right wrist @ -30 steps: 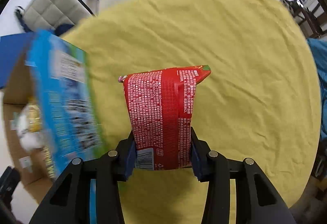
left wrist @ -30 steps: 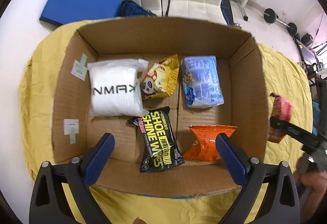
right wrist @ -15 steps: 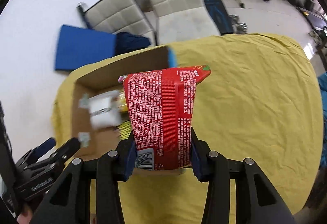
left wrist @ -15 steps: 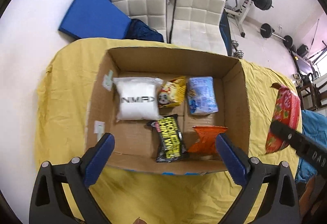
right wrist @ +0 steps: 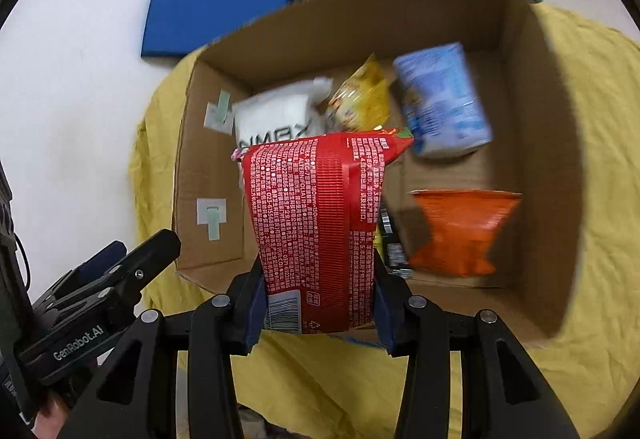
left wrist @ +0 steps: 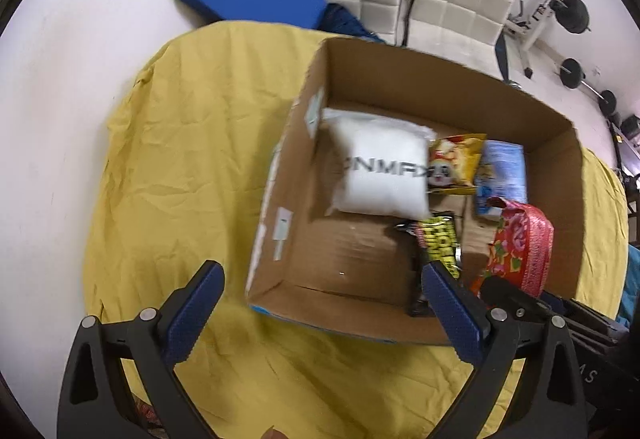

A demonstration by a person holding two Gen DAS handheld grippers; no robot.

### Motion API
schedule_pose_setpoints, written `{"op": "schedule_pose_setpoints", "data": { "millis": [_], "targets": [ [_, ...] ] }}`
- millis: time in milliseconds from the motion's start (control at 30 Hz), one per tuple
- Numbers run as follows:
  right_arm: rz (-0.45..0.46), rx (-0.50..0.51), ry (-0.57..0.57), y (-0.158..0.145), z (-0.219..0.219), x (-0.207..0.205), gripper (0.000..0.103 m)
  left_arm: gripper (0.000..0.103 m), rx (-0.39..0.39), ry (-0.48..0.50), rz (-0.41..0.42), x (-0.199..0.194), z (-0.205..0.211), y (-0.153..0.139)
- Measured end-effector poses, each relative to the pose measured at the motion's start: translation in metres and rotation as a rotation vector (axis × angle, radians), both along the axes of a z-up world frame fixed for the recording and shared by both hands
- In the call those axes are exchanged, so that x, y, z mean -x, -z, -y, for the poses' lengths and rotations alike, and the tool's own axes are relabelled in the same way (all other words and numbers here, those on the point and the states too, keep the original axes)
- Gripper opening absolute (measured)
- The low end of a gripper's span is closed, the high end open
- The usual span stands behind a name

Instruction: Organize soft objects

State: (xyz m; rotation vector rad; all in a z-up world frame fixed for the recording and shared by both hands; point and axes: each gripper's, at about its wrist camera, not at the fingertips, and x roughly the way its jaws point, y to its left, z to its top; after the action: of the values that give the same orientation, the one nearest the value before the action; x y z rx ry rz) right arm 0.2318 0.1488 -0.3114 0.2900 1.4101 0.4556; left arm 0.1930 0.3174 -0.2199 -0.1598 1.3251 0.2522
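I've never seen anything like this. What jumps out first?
The right claw grips a bright red packet over a cardboard box on a yellow cloth. Inside lie a white pack and an orange bag. The left claw hangs open.

Red white-printed packet [right wrist: 316, 223], orange bag [right wrist: 460, 231], brown box [right wrist: 552, 159], yellow cloth [left wrist: 180, 159].

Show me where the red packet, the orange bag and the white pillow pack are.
red packet [right wrist: 316, 223], right wrist view, middle of its printed back.
orange bag [right wrist: 460, 231], right wrist view, centre.
white pillow pack [left wrist: 380, 175], left wrist view, lettered face.
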Motion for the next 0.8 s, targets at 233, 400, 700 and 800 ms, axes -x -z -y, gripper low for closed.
{"op": "schedule_pose_setpoints", "data": {
  "millis": [233,400,700,800],
  "targets": [
    [-0.057,-0.019,-0.056,0.033,-0.027,-0.010,0.052,0.101,0.003,-0.035,-0.011,-0.003,-0.019,0.010],
    [-0.035,0.030,-0.037,0.024,-0.019,-0.011,0.059,0.101,0.000,-0.010,0.004,-0.002,-0.010,0.002],
    [0.047,0.211,0.036,-0.011,0.034,0.001,0.097,0.102,0.015,0.085,0.059,-0.002,0.033,-0.022],
    [0.079,0.262,0.076,-0.028,0.055,0.010,0.103,0.103,0.014,0.124,0.085,0.001,0.051,-0.034]
  ]
}}
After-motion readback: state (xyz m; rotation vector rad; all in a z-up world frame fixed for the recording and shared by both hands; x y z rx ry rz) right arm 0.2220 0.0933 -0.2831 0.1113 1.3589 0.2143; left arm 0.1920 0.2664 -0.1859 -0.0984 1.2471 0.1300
